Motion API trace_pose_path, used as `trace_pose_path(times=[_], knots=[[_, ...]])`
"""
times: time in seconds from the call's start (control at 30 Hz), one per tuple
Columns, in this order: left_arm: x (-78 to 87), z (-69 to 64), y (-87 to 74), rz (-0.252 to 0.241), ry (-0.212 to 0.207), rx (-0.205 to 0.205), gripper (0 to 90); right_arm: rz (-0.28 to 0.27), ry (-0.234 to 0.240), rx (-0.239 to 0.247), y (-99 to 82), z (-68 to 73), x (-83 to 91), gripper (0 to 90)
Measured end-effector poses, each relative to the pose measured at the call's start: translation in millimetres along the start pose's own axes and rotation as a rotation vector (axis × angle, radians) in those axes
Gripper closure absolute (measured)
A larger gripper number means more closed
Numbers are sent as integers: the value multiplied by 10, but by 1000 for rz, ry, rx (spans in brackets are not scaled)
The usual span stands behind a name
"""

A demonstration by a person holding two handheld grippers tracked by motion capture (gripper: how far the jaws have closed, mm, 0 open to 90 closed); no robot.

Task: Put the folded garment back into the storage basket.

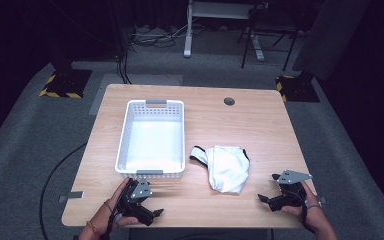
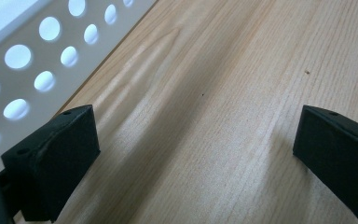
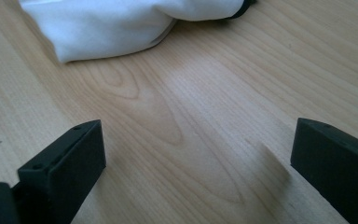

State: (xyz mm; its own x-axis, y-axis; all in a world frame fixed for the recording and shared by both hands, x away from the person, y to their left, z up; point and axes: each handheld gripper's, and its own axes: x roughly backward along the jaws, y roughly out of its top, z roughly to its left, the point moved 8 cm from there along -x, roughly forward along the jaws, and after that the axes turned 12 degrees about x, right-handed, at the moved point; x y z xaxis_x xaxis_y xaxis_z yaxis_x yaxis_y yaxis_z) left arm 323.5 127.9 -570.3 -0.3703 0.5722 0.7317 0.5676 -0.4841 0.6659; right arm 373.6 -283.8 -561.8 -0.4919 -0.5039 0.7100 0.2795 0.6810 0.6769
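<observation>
High view: we see our two hands at the near edge of the table [image 1: 260, 120]. Our left hand holds the left gripper [image 1: 147, 212] close to the near end of the basket [image 1: 125, 135]. Our right hand holds the right gripper [image 1: 269, 189] near the right corner of the table.

In the left gripper view, the left gripper [image 2: 196, 154] has its jaws wide apart. Nothing is between them, just bare wood. The basket wall [image 2: 42, 56], full of round holes, sits just beside the left jaw.

In the right gripper view, the right gripper [image 3: 198, 154] also has its jaws spread wide and holds nothing. We see only wood between them. A little farther on lies the cloth [image 3: 116, 23], apart from the jaws.

Back in the high view, the cloth [image 1: 226, 167] is white with a dark edge. It lies crumpled on the table, between the two grippers and a bit farther out. It is just to the right of the basket, not touching it. The basket is white and stands on the left half of the table. Past it, near the far edge, is a small round hole [image 1: 229, 101] in the wood.
</observation>
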Motion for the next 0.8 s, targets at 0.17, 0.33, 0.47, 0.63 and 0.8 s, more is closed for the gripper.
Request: trace_pose_path(times=[0.17,0.33,0.47,0.63,0.8], knots=[[0,0,0,0,0,0,3,-25,7,4,58,26,24,42],[0,0,0,0,0,-1,3,-20,-5,5,94,46,33,39],[0,0,0,0,0,0,2,-15,-18,26,117,61,35,31],[0,0,0,0,0,0,3,-13,-12,40,154,97,40,33],[0,0,0,0,0,0,3,-22,-1,32,199,116,43,33]])
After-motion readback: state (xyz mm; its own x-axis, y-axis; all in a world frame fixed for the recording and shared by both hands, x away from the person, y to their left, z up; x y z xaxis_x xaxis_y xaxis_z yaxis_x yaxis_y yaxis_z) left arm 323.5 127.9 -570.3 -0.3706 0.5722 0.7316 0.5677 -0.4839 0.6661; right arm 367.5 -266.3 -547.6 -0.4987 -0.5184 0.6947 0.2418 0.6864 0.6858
